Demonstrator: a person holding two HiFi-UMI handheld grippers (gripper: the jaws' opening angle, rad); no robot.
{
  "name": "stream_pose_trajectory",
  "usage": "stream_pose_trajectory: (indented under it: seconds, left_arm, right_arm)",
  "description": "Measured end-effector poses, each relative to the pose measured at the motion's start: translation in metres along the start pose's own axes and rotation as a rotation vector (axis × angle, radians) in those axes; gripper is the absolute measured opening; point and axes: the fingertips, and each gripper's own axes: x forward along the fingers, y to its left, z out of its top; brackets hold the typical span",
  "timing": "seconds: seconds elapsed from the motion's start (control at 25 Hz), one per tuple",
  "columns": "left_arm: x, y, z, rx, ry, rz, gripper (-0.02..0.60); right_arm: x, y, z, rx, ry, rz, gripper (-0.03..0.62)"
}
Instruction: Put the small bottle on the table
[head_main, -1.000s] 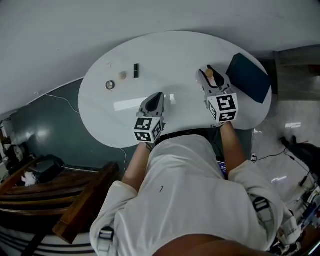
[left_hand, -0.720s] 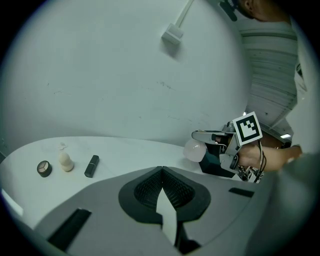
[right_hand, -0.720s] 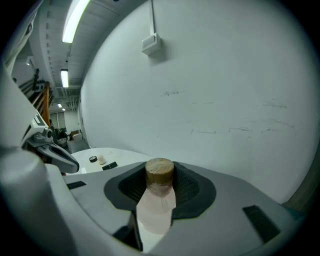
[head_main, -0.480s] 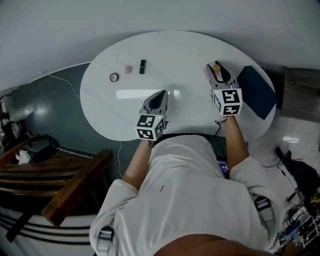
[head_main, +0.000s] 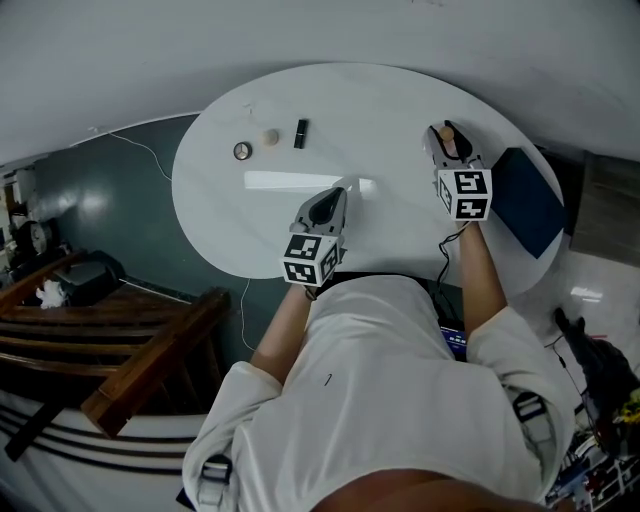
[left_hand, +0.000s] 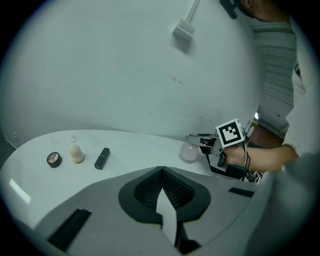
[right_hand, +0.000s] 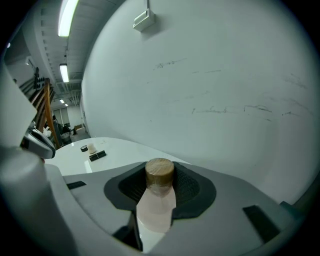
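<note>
The small bottle (right_hand: 156, 207) is pale pink and translucent with a round wooden cap (right_hand: 159, 172). My right gripper (right_hand: 160, 176) is shut on its body, cap pointing forward. In the head view that gripper (head_main: 447, 132) hangs over the right side of the white oval table (head_main: 380, 110). In the left gripper view the bottle (left_hand: 189, 151) is low over the tabletop in the right gripper (left_hand: 199, 142); whether it touches I cannot tell. My left gripper (head_main: 343, 190) rests near the table's front edge, its jaws (left_hand: 161, 169) shut with nothing in them.
At the table's far left lie a round compact (head_main: 242, 151), a beige sponge (head_main: 270, 137) and a black lipstick tube (head_main: 300, 132). A dark blue flat thing (head_main: 530, 212) lies at the table's right edge. A wooden bench (head_main: 150, 370) stands at the lower left.
My right gripper has moved forward and down toward the tabletop with the bottle in it. The left gripper has hardly moved. The head view has swung a little.
</note>
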Motion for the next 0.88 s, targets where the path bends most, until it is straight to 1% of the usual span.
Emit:
stream_pose_trajectory:
  seconds: [0.28, 0.64, 0.76, 0.84, 0.88]
  left_arm:
    - [-0.002, 0.003, -0.005, -0.013, 0.009, 0.017, 0.012]
    - [0.001, 0.001, -0.005, -0.016, 0.019, 0.013, 0.012]
    - [0.001, 0.001, -0.005, -0.023, 0.017, 0.012, 0.012]
    - [0.000, 0.001, -0.006, -0.031, 0.014, 0.011, 0.012]
    - [-0.001, 0.000, -0.006, -0.033, 0.011, 0.010, 0.012]
  right_arm:
    - [0.009, -0.002, -0.006, 0.010, 0.014, -0.001, 0.132]
    - [0.013, 0.000, -0.017, 0.032, 0.042, -0.005, 0.132]
    - [0.014, 0.002, -0.016, 0.023, 0.046, -0.014, 0.143]
    - [0.012, 0.004, -0.011, 0.016, 0.026, -0.015, 0.148]
    - [0.010, 0.006, -0.008, 0.015, 0.014, -0.010, 0.163]
